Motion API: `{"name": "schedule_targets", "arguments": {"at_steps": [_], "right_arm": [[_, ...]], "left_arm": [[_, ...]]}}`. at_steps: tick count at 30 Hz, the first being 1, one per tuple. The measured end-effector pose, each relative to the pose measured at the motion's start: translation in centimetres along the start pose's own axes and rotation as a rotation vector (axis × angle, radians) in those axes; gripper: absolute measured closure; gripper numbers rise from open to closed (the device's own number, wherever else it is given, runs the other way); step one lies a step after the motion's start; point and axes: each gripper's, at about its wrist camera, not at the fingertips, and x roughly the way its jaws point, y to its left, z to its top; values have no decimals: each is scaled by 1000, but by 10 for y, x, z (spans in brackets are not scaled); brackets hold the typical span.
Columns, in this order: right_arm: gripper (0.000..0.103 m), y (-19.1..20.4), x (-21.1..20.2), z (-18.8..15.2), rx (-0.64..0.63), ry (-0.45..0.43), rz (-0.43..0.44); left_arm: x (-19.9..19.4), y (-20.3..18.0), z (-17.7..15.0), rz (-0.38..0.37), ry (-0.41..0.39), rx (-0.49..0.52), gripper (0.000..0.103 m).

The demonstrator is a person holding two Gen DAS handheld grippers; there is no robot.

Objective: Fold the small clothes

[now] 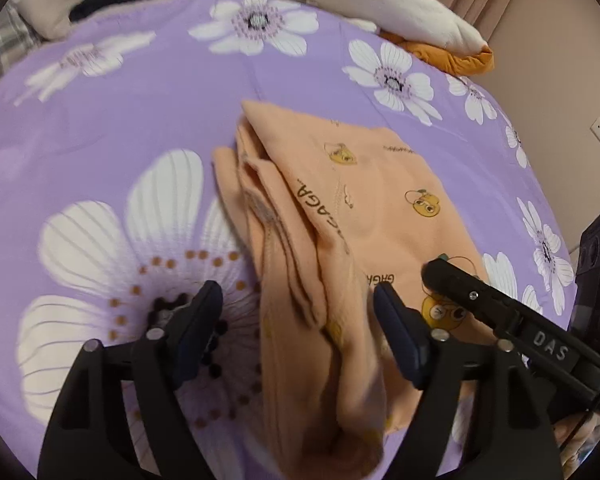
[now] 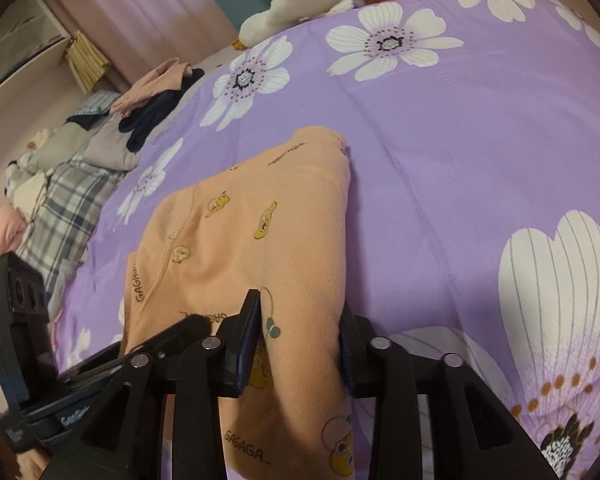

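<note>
One purple flowered bedcover (image 1: 148, 120) fills both views; on it lies a folded peach garment (image 1: 364, 200) printed "GAGAGA". Only the right wrist view shows the plaid cloth (image 2: 64, 208) at 9 o'clock. The left gripper (image 1: 300, 320) stands wide, cloth loose between its fingers. The right gripper (image 2: 300, 344) is narrower, its pads at both sides of a fold; real pressing I cannot tell.

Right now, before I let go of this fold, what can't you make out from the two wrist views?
- Near edge of the peach garment: cut off by the bottom edge in both wrist views.
- Right gripper: its right pad is hidden behind the cloth, so contact is unclear.
- Left gripper: jaws stand wide; cloth layers beneath are blurred.
- Clothes pile: too small to sort.
</note>
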Motion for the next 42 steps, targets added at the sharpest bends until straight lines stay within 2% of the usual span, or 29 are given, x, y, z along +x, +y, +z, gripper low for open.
{"name": "schedule_targets", "arguments": {"at_steps": [3,6,7,11,17,23,28,42], "right_arm": [[55,-1,-12,0,-1,-24,-30],[39,0,-32,0,0,-80,-47],[32,0,-42,0,0,-105,-41],[16,6,-72,-3,-9,-173,-46],[11,25,-110,-15,-45,-259,-70],[5,46,-135,-28,-83,-338,-86],[5,59,-138,-34,-100,-327,-57],[5,85,-145,-51,-161,-353,-172]], "left_arm": [[-23,1,0,-21,-43,-12,14],[-50,1,1,-20,-91,-10,2],[-60,1,0,-22,-109,-8,1],[-90,-2,-5,-15,-143,-3,1],[-127,-8,-19,25,-182,42,0],[-147,-11,-32,31,-200,58,0],[-157,-13,-42,12,-208,60,0],[-167,-12,-54,47,-202,83,0]]}}
